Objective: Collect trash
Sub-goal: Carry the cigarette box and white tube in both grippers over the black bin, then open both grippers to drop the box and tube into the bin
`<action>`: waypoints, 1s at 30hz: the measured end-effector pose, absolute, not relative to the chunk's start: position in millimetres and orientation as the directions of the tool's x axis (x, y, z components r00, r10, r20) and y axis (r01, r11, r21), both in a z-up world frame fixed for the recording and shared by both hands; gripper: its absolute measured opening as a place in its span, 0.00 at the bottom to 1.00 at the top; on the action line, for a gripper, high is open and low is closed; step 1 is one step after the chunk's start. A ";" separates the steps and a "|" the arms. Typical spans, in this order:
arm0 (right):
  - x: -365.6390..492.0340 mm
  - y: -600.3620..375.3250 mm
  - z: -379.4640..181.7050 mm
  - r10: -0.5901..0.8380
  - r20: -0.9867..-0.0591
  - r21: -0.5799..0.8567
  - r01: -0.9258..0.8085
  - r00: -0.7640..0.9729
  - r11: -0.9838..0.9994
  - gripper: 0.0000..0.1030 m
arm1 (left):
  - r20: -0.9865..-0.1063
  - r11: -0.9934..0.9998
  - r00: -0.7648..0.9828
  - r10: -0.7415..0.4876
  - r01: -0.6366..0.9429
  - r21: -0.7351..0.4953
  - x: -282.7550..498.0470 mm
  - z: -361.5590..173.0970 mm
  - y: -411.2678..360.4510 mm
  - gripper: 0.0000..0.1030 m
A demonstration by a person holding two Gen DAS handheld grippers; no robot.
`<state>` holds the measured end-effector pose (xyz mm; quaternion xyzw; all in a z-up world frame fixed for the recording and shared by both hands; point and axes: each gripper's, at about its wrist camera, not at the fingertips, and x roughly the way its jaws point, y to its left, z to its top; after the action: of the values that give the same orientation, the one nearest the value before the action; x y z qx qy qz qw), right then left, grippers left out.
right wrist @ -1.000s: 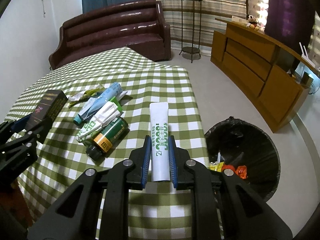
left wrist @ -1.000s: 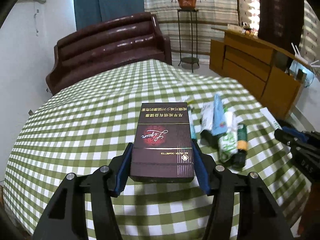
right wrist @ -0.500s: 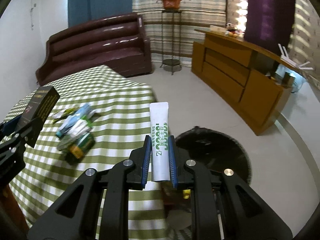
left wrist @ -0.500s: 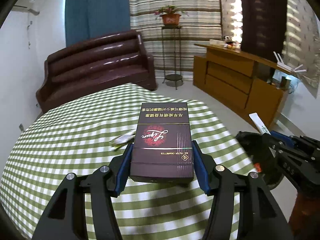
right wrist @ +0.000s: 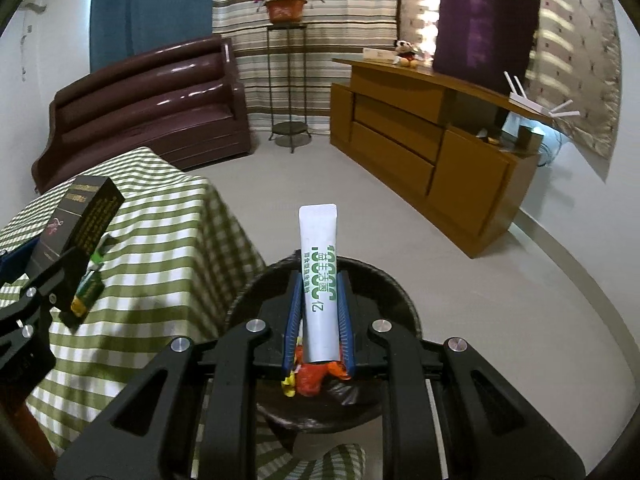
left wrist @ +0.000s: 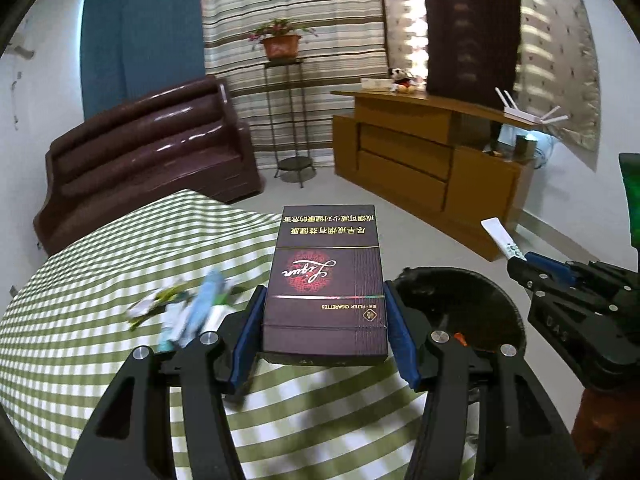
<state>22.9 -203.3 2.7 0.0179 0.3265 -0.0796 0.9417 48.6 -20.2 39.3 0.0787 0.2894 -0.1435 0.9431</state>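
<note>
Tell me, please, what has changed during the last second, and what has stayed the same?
Both grippers moved off the table toward the trash bin. The right gripper now holds the white tube over the bin; the left gripper brings the cigarette box near it. Both grips stayed shut, and the other trash stayed on the table.

Maroon sofa point(right wrist: 148, 100) – wooden sideboard point(right wrist: 432, 136) – striped curtains point(right wrist: 308, 32), pale floor point(right wrist: 500, 280)

This is a home living room. A dark brown leather sofa point(right wrist: 148, 92) stands against the wall beside blue and striped curtains point(right wrist: 308, 4). A potted plant point(right wrist: 285, 6) sits on a tall metal stand, and a wooden sideboard point(right wrist: 432, 140) carries a plush toy point(right wrist: 406, 52) and a white router point(right wrist: 536, 100). A green checked cloth covers the desk point(right wrist: 160, 232).
</note>
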 end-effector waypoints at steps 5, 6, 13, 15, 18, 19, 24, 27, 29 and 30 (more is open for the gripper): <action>23.7 -213.4 -1.9 -0.162 -0.613 -0.027 0.184 0.773 0.983 0.17 | -0.568 0.937 0.786 -0.243 0.341 0.071 48.6 32.3 -41.1 0.54; 24.1 -215.1 -2.9 -0.166 -0.611 -0.030 0.187 0.774 0.982 0.17 | -0.571 0.936 0.784 -0.245 0.345 0.073 50.1 30.0 -45.1 0.54; 25.1 -224.9 -9.5 -0.173 -0.616 -0.022 0.203 0.768 0.979 0.17 | -0.586 0.931 0.773 -0.245 0.356 0.081 55.6 20.0 -60.0 0.54; 26.4 -226.9 -12.1 -0.174 -0.620 -0.019 0.207 0.765 0.978 0.17 | -0.590 0.928 0.769 -0.246 0.362 0.085 56.9 16.8 -63.9 0.54; 28.1 -230.3 -15.5 -0.173 -0.626 -0.015 0.210 0.760 0.977 0.17 | -0.595 0.924 0.764 -0.249 0.372 0.091 58.9 13.1 -72.4 0.54; 28.5 -231.5 -17.0 -0.173 -0.629 -0.014 0.212 0.758 0.977 0.17 | -0.595 0.923 0.764 -0.250 0.374 0.093 58.8 11.9 -75.2 0.54; 31.5 -236.6 -19.8 -0.177 -0.634 -0.008 0.222 0.752 0.975 0.17 | -0.601 0.916 0.758 -0.254 0.388 0.102 62.8 7.7 -83.8 0.54; 33.1 -238.9 -21.8 -0.181 -0.637 -0.005 0.231 0.749 0.973 0.17 | -0.604 0.913 0.755 -0.257 0.395 0.105 64.3 5.4 -87.8 0.55; 34.0 -240.4 -23.6 -0.181 -0.640 -0.002 0.234 0.747 0.972 0.18 | -0.608 0.907 0.750 -0.261 0.405 0.111 65.8 3.5 -91.4 0.55; 34.2 -240.6 -24.5 -0.180 -0.642 0.001 0.235 0.746 0.972 0.18 | -0.612 0.904 0.746 -0.263 0.412 0.114 66.4 2.1 -93.3 0.55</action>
<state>34.2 -240.6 -24.5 0.0407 0.3389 -0.1110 0.9334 66.4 -93.3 2.1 0.1216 0.3066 -0.1823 0.9263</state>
